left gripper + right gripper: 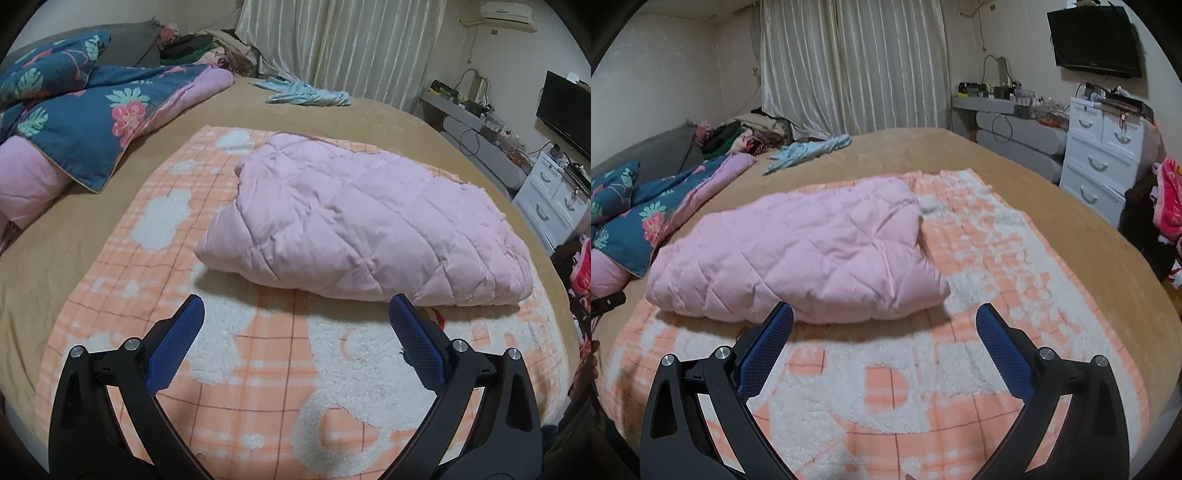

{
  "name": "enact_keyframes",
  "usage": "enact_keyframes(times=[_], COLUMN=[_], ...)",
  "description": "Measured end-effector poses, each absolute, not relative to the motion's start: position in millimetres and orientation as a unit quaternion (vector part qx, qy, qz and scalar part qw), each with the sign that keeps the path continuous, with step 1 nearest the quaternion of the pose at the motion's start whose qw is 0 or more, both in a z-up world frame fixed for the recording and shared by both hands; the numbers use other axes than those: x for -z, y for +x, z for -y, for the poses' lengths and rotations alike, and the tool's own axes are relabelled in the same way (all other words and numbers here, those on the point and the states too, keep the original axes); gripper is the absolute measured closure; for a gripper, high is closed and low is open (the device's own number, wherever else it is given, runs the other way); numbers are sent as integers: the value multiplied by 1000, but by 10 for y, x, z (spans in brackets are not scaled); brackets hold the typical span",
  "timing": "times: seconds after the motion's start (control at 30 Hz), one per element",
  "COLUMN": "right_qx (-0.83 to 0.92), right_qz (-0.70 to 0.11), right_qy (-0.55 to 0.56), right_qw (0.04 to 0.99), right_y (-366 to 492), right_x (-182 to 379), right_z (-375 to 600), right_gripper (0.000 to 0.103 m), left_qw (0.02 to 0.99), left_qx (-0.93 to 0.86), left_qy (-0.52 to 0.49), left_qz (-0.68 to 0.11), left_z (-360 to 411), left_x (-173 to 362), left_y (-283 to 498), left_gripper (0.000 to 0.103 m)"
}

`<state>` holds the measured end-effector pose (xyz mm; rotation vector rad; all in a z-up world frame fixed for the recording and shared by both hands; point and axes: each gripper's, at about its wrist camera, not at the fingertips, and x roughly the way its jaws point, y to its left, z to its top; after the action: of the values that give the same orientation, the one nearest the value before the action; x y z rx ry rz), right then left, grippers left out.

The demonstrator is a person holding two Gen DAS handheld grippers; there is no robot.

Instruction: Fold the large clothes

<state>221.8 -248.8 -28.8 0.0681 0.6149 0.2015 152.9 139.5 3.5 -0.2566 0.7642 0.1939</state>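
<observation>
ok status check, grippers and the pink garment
Left gripper open, empty. Right gripper open, empty. Pink quilted garment lies folded on the orange checked blanket, untouched. Nothing in the way.

A floral quilt (85,122) lay at the left of the bed (369,114). Beyond the bed hung curtains (849,62). To the bed's right stood white drawers (1104,151), a television (1093,37) above them.

A pink quilted garment (354,221) lies folded into a puffy bundle at mid-frame, resting flat on an orange-and-white plaid blanket (258,369).
</observation>
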Motion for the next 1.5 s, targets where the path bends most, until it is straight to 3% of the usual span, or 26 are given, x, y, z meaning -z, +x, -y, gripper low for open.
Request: enact_keyframes(times=[0.37, 0.83, 1.5], right_qx=[-87, -89, -99], right_qz=[-349, -408, -430], right_qy=[63, 188, 217], right_qw=[931, 889, 870], right_y=[2411, 3015, 3675], right_x=[611, 980, 1237], right_z=[2424, 2515, 2328], right_gripper=[4, 4, 4], left_qw=[902, 867, 846], left_qx=[-108, -83, -70], left_qy=[-136, -281, -362], left_qz=[-394, -402, -385], left_z=[-1476, -1839, -2087], left_x=[277, 601, 850], left_y=[1643, 2056, 2565], left_gripper=[9, 9, 8])
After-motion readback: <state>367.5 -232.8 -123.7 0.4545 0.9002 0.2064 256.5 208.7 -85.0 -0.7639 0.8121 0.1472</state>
